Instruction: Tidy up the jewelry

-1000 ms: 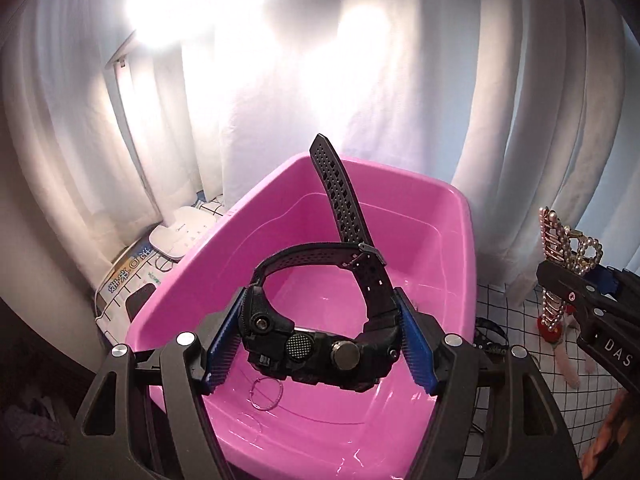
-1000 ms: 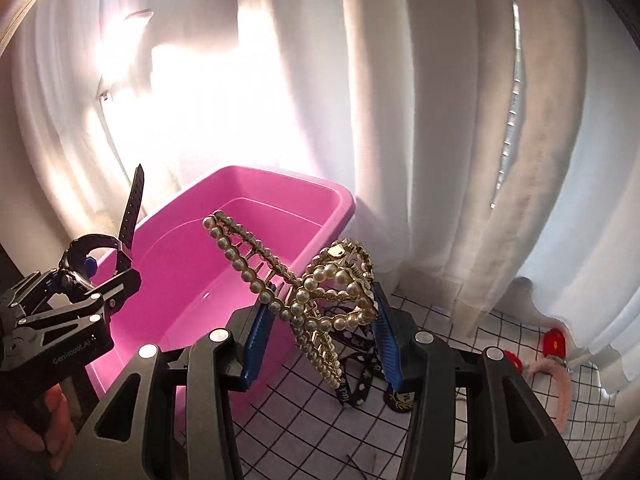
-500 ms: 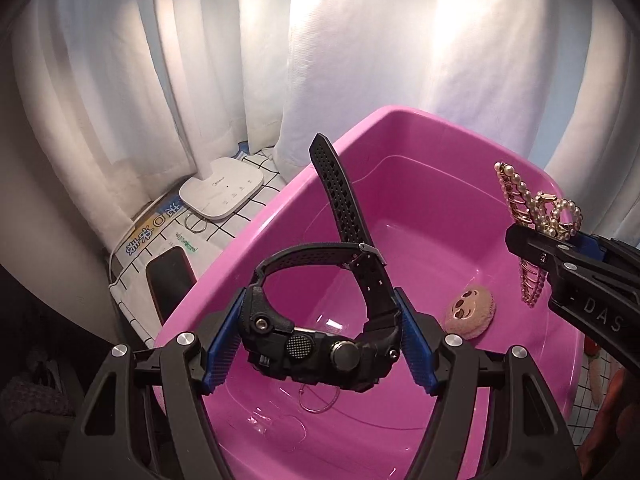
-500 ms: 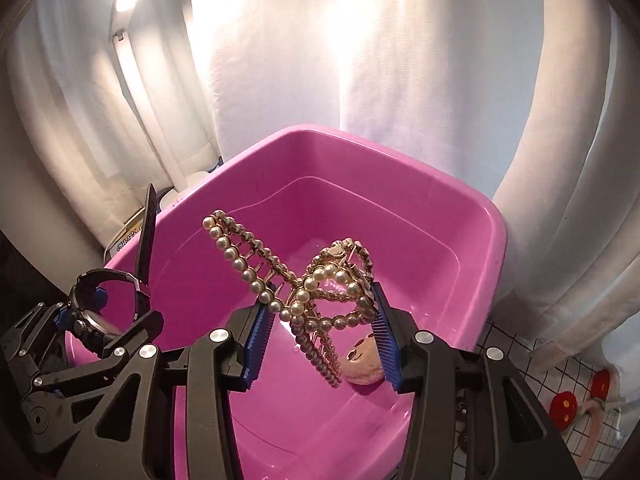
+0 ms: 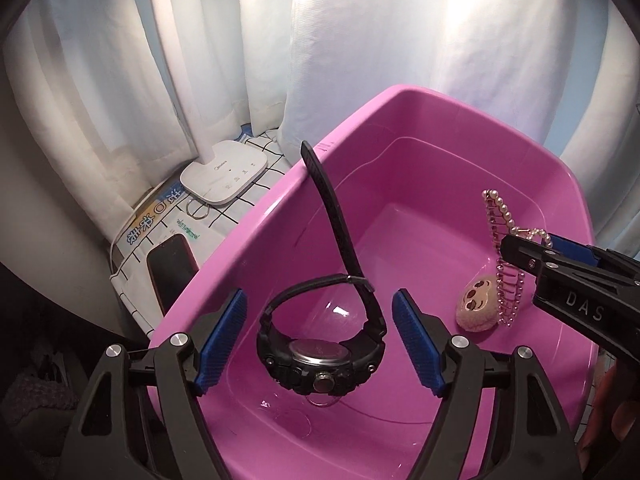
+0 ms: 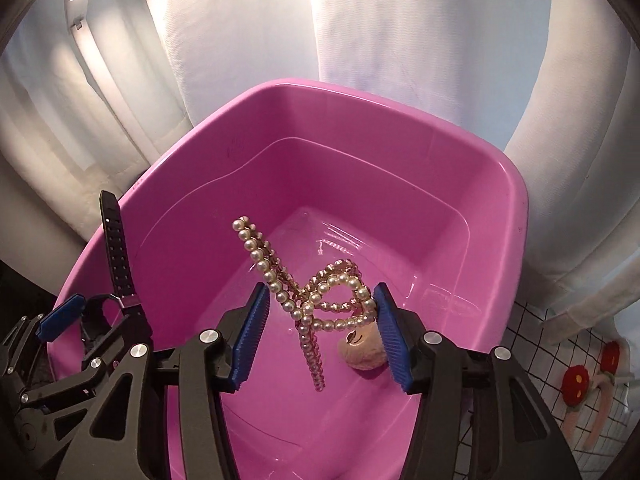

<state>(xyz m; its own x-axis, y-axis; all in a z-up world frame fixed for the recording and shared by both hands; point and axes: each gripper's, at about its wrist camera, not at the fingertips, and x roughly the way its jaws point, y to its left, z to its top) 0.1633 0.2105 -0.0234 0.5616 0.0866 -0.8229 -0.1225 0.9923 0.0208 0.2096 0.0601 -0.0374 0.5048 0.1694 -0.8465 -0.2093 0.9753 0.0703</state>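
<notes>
A black sports watch (image 5: 320, 356) sits low over the floor of the pink tub (image 5: 248, 248), case back up and strap standing. My left gripper (image 5: 320, 340) straddles it, jaws opening, and both blue pads stand clear of the watch. The gold pearl hair comb (image 6: 316, 304) hangs between the pads of my right gripper (image 6: 320, 332), whose jaws are opening. The comb leans on the right pad, with a gap at the left pad. Its teeth point down into the tub (image 6: 500, 216). The watch strap (image 6: 116, 256) shows at the left of the right wrist view.
A tan plush face clip (image 5: 478, 306) and a thin ring (image 5: 324, 400) lie in the tub. Left of the tub stand a white lamp base (image 5: 224, 176), a phone (image 5: 172, 268) and a booklet. Red mushroom hair pieces (image 6: 576, 380) lie on the checked cloth. White curtains hang behind.
Both grippers came in over the tub and sank. Their jaws have widened: the watch has left the left pads and turned case back up, and the comb has come loose and tipped.
</notes>
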